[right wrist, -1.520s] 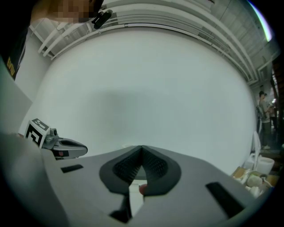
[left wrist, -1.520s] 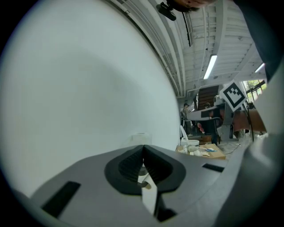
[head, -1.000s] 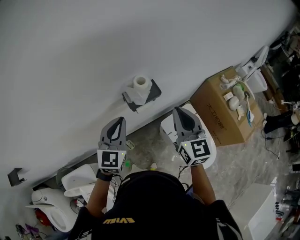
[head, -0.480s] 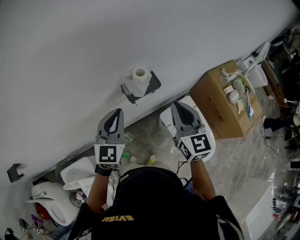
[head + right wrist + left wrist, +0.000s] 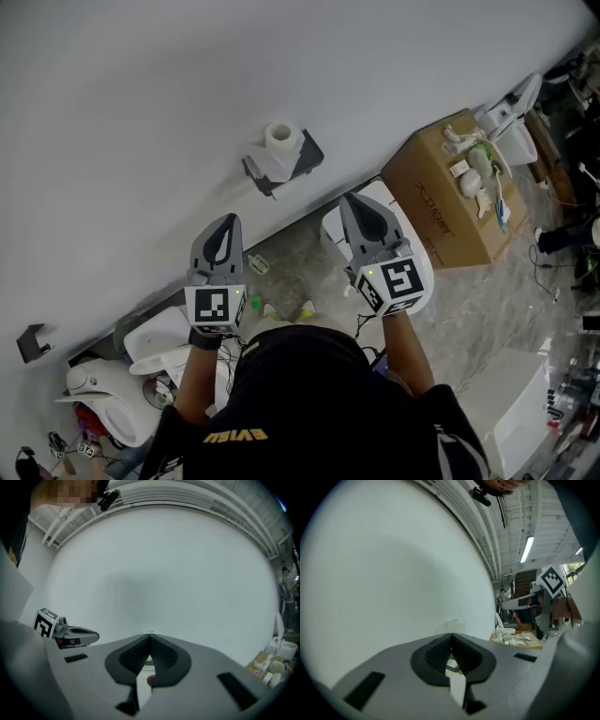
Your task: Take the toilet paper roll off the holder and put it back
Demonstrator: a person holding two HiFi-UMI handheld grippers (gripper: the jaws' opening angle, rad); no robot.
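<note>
White wall point(image 5: 141, 84) noted across the upper half of the head view; grey marbled floor point(image 5: 298, 270) seen along its foot; a small black bracket point(image 5: 31, 347) is fixed to the wall at 8 o'clock. A brown cardboard box point(image 5: 441, 220) with pale objects on its top is set against the wall at 3 o'clock; white ceramic fixtures point(image 5: 155, 349) are grouped on the floor at 8 o'clock; a white oval fixture point(image 5: 336, 246) is partly covered by the right tongs.

Toilet paper roll point(image 5: 280, 136) is found on the dark holder point(image 5: 305, 157) fixed to the wall, at 12 o'clock from the person; its core is turned toward the camera; a white sheet is seen hanging just beneath it.

Both forearms are held out side by side from the dark shirt point(image 5: 300, 412), tips directed at the wall. Left tongs point(image 5: 228, 221) are kept at 7 o'clock of the roll, well apart from it; pads are seen pressed together with nothing between. Right tongs point(image 5: 350, 201) are kept at 5 o'clock of the roll, nearer the holder yet clear of it; pads likewise closed tight and empty.
</note>
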